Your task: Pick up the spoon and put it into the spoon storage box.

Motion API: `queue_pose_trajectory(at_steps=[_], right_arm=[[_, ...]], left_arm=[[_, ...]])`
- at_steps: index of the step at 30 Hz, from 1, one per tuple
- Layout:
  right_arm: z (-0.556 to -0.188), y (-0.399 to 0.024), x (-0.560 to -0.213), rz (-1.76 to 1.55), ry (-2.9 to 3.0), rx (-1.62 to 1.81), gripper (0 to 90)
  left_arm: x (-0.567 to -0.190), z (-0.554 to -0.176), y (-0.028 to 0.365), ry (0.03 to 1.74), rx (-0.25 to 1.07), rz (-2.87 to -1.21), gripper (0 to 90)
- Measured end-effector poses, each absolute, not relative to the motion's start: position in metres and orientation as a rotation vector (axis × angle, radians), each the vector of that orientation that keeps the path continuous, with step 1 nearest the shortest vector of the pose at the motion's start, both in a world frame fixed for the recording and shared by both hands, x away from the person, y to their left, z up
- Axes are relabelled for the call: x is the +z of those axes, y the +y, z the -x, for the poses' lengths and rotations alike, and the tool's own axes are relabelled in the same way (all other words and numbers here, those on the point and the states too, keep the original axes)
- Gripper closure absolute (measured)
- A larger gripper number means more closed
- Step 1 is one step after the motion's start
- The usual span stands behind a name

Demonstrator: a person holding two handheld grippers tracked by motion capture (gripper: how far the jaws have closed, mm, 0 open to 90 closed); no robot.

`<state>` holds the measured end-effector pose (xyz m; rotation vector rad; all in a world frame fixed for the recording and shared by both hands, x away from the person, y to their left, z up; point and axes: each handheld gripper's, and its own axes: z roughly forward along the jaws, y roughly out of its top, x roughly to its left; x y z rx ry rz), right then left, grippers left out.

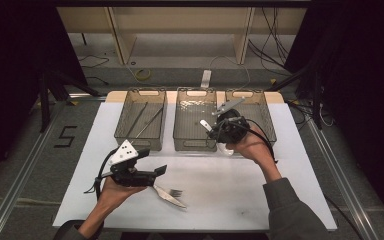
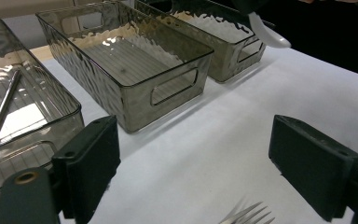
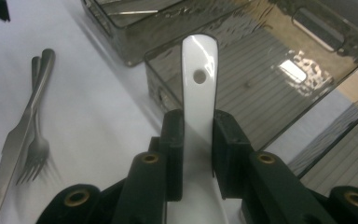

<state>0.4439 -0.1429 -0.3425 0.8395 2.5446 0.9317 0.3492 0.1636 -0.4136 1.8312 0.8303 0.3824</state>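
Two grippers worked: the right gripper (image 3: pixel 198 149) clamped a white spoon (image 3: pixel 199 84) over the middle bin (image 1: pixel 195 120), while the left gripper (image 2: pixel 214 172) gaped empty, a fork (image 2: pixel 249 214) at six o'clock.

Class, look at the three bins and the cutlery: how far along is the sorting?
Done: two thin metal sticks lie in the left bin. In hand: the right gripper holds a white spoon by the middle bin. Left: the knife and fork on the table, near the open left gripper.

Dim room, lit tabletop, glare on bins (image 3: pixel 261 79)
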Motion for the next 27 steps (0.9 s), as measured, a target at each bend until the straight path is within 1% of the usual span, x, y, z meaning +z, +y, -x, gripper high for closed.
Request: queue_pose_trajectory(at_steps=[14, 27], right_arm=[[-0.476, -0.121, -0.330, -0.847, 2.498, 0.946, 76.3], [-0.511, -0.108, -0.342, -0.935, 2.485, 0.947, 76.4]], left_arm=[[-0.413, -0.348, 0.164, 0.819, 0.384, -1.826, 15.5], [-0.413, -0.348, 0.164, 0.816, 0.384, -1.832, 15.6]])
